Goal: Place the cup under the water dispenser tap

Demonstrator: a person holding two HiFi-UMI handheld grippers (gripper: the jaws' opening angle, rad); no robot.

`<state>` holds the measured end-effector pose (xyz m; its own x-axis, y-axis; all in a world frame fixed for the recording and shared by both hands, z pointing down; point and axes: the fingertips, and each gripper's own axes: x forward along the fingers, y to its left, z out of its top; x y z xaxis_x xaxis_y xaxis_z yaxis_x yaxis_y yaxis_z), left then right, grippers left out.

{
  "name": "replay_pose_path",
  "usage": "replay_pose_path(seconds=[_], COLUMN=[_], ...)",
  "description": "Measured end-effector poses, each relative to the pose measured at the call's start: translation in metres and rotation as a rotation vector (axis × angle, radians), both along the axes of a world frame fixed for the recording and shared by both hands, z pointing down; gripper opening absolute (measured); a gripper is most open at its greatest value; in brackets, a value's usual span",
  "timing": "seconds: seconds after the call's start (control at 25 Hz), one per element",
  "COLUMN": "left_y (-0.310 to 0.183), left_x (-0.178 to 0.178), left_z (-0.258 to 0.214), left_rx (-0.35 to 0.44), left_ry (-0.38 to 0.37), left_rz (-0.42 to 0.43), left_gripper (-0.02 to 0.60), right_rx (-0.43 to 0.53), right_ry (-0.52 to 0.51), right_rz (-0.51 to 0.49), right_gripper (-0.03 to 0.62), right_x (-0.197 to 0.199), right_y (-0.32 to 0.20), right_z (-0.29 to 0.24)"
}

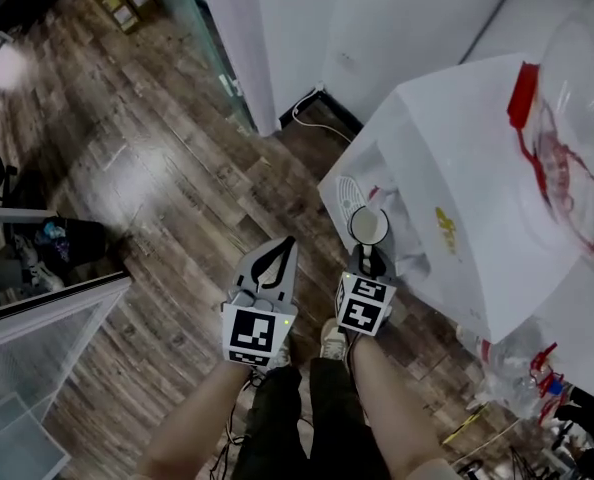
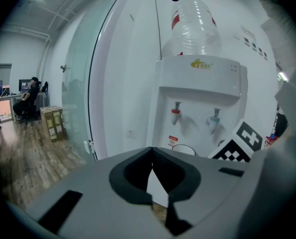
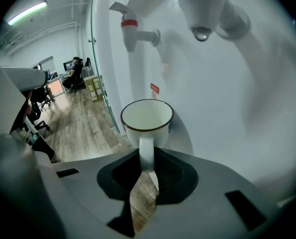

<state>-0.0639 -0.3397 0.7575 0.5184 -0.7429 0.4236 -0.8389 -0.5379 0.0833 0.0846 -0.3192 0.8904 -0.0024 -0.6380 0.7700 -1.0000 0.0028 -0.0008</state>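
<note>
A white cup (image 3: 147, 116) with a dark rim is held by its handle (image 3: 146, 153) in my right gripper (image 3: 144, 176), which is shut on it. The cup is upright in front of the white water dispenser (image 2: 203, 83), lower than the red tap (image 3: 129, 26) and the second tap (image 3: 203, 31), between the two. From the head view the cup (image 1: 368, 225) hangs by the dispenser's drip tray (image 1: 347, 194); whether it touches is unclear. My left gripper (image 1: 283, 248) is to the left, shut and empty. In its own view, the red tap (image 2: 176, 114) and blue tap (image 2: 215, 119) show.
A large water bottle (image 1: 577, 118) tops the dispenser. A glass partition (image 2: 80, 83) and a wall socket (image 2: 131, 132) stand to its left. Plastic bags (image 1: 522, 368) lie at lower right. The person's legs and shoes (image 1: 332, 340) are below the grippers on the wood floor (image 1: 157, 168).
</note>
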Motion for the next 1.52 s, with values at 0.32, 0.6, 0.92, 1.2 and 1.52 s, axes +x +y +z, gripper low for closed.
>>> replay_pose_path(seconds=[0.32,0.6,0.92,1.2,1.52], left_y=[-0.003,0.001,0.006,0.014,0.022], left_x=[0.001,0.006,0.007,-0.001,-0.014], left_z=[0.014,0.011,0.008,-0.012,-0.052], left_rx=[-0.022,-0.030,-0.053,-0.058,-0.050], left_ry=[-0.002,0.031,0.014,-0.002,-0.027], left_rz=[0.011,0.004,-0.001,-0.007,-0.019], left_gripper=[0.006,0.006,0.006,0.006,0.006], right_rx=[0.055,0.035,0.005,-0.042,-0.017], right_ry=[-0.021,-0.042,-0.034,-0.055,-0.047], right_rz=[0.009,0.021,0.003,0.001,-0.093], right_gripper=[0.072,0.124,0.155,0.156,0.054], right_x=[-0.002,0.002,-0.001,-0.006,-0.018], right_y=[-0.006,-0.006,0.003,0.024,0.028], right_z=[0.006,0.008,0.004,-0.015,-0.077])
